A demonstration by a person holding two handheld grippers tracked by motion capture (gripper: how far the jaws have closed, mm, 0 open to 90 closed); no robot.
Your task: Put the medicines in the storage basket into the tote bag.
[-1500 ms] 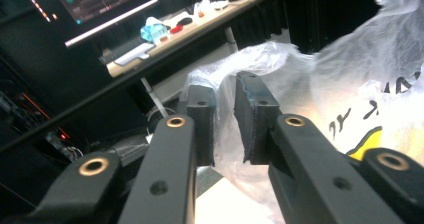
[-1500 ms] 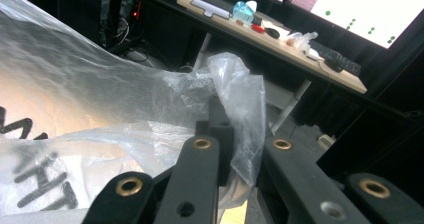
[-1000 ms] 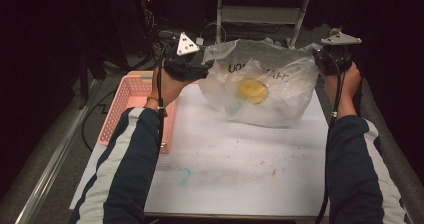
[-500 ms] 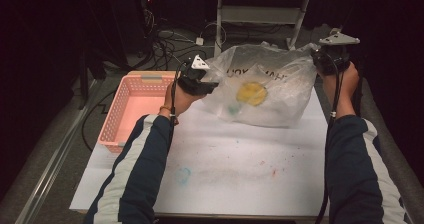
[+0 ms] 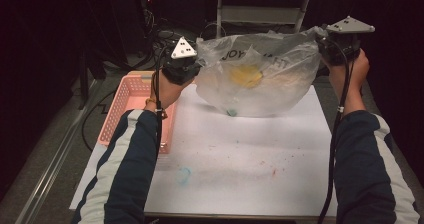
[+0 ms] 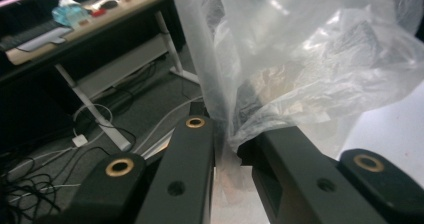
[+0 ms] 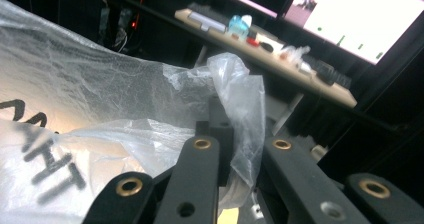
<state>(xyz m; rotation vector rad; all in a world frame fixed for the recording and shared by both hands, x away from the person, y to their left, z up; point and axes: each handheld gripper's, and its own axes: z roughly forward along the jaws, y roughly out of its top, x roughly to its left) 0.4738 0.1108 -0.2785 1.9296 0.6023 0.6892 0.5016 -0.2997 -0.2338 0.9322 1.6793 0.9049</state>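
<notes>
Two grippers hold a thin clear plastic bag (image 5: 260, 79) stretched above the tabletop (image 5: 240, 154) — left gripper (image 6: 226, 149) and right gripper (image 7: 239, 151) each clenched on a bunched corner. Soft, light, slippery film — a yellow object (image 5: 245, 75) sags inside, so gathered edges seem the surest hold.

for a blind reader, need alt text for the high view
A person holds a clear plastic bag up over a white table, one hand-held gripper pinching each top corner: left, right. Something yellow sits inside; a pink basket is at left.

One plastic bag (image 5: 260, 79) — one pink basket (image 5: 131, 104) — two grippers, left gripper (image 5: 192, 66) and right gripper (image 5: 327, 46).
</notes>
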